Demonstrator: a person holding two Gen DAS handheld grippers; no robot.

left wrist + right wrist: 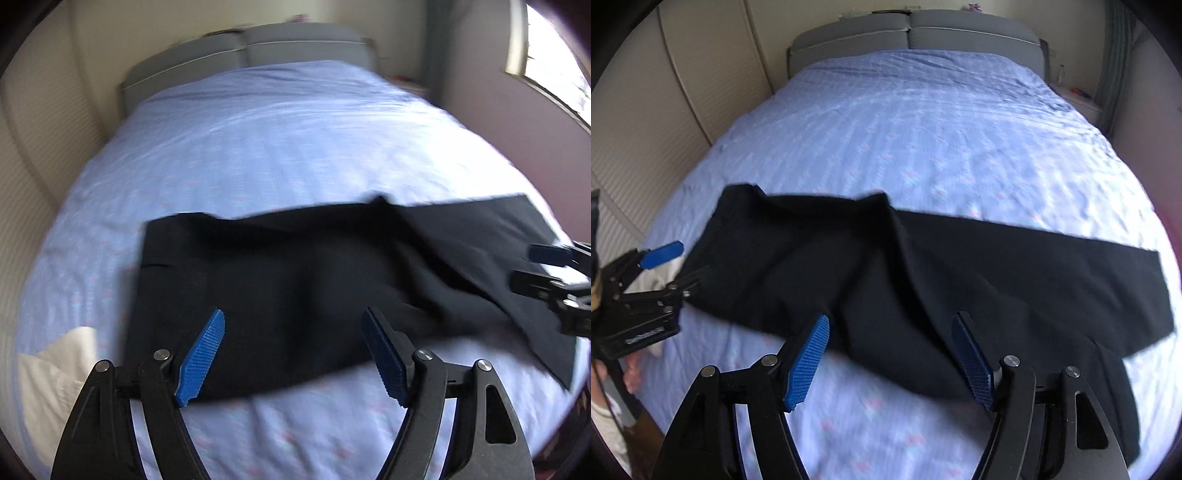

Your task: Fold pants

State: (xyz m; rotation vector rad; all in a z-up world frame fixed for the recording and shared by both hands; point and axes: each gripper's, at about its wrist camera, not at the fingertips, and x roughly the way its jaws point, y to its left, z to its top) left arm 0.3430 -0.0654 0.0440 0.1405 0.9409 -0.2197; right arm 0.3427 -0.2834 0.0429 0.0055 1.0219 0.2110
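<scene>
The pants (894, 280) lie crosswise on the bed (923, 129), near its foot, well apart from the headboard (912, 33) behind. A wardrobe (683, 74) stands left of the bed, a window (546, 59) to the right.

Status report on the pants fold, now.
Left gripper open, empty. Right gripper open, empty. Black fabric pants rumpled on lilac quilted bedspread. Nothing obstructing.
</scene>
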